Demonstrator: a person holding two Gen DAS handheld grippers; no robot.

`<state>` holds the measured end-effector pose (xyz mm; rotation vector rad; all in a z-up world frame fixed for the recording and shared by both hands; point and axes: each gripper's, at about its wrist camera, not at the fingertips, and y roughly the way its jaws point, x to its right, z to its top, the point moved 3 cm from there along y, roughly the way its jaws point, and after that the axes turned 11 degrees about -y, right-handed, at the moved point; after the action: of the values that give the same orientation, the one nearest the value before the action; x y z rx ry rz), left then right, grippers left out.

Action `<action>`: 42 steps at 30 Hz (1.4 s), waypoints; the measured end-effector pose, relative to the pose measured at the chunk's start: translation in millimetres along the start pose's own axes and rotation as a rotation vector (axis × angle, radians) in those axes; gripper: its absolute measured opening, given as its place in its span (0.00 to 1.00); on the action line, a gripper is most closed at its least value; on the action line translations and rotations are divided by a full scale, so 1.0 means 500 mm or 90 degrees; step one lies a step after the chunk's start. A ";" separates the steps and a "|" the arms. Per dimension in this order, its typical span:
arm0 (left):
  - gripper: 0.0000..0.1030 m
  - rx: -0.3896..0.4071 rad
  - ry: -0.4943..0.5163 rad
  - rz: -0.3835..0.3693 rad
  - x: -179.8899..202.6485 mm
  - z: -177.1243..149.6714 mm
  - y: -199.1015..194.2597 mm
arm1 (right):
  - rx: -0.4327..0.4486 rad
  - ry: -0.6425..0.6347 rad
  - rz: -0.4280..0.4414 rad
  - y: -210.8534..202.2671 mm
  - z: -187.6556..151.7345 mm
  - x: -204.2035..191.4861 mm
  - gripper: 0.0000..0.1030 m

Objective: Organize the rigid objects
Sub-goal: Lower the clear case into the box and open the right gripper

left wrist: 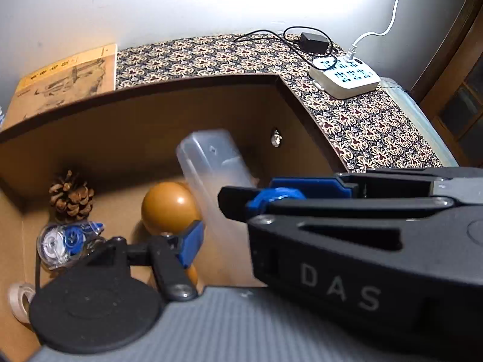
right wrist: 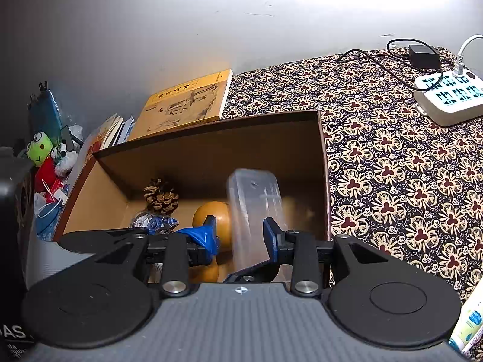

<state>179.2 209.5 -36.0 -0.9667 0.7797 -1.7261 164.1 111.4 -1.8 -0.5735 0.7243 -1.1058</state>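
An open cardboard box (left wrist: 135, 95) (right wrist: 211, 150) holds a pine cone (left wrist: 71, 197) (right wrist: 160, 197), an orange ball (left wrist: 169, 205) (right wrist: 211, 214) and a blue correction-tape dispenser (left wrist: 65, 241) (right wrist: 151, 221). A translucent plastic case (left wrist: 208, 163) (right wrist: 253, 199) stands tilted in the box and looks blurred. My right gripper (right wrist: 241, 232) (left wrist: 265, 193) is open around its lower part, with a gap at the left finger. My left gripper (left wrist: 238, 235) hovers over the box beside it. Its left finger (left wrist: 190, 241) is spread wide, and the right gripper's body hides its right finger.
A yellow book (left wrist: 69, 75) (right wrist: 187, 102) lies behind the box. A white power strip (left wrist: 344, 75) (right wrist: 446, 99) and a black adapter (left wrist: 314, 42) sit on the patterned cloth (right wrist: 392, 166) to the right. Plush toys (right wrist: 45, 157) crowd the left. A tape roll (left wrist: 18, 298) lies in the box.
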 end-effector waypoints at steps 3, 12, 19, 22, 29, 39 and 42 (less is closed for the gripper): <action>0.57 -0.002 -0.001 0.009 -0.002 0.001 0.005 | 0.009 0.009 -0.002 -0.001 -0.001 0.002 0.16; 0.59 -0.007 -0.015 0.008 -0.008 -0.001 0.014 | 0.038 0.020 0.001 -0.005 -0.007 0.006 0.15; 0.64 0.004 -0.023 0.032 -0.010 0.000 0.008 | 0.054 0.051 0.003 -0.012 -0.008 0.017 0.15; 0.65 0.002 -0.028 0.055 -0.014 -0.001 0.007 | 0.057 0.054 0.001 -0.015 -0.009 0.021 0.15; 0.67 0.007 -0.019 0.095 -0.018 -0.009 -0.013 | 0.058 0.079 0.008 -0.023 -0.010 0.026 0.16; 0.69 0.023 -0.032 0.130 -0.026 -0.020 -0.046 | 0.056 0.057 -0.011 -0.043 -0.022 0.008 0.18; 0.69 0.031 -0.037 0.138 -0.030 -0.023 -0.058 | 0.055 0.058 -0.015 -0.049 -0.024 0.006 0.18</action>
<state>159.5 233.7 -20.7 -0.8626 0.7722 -1.5175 141.3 99.1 7.9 -0.4618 0.7455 -1.1849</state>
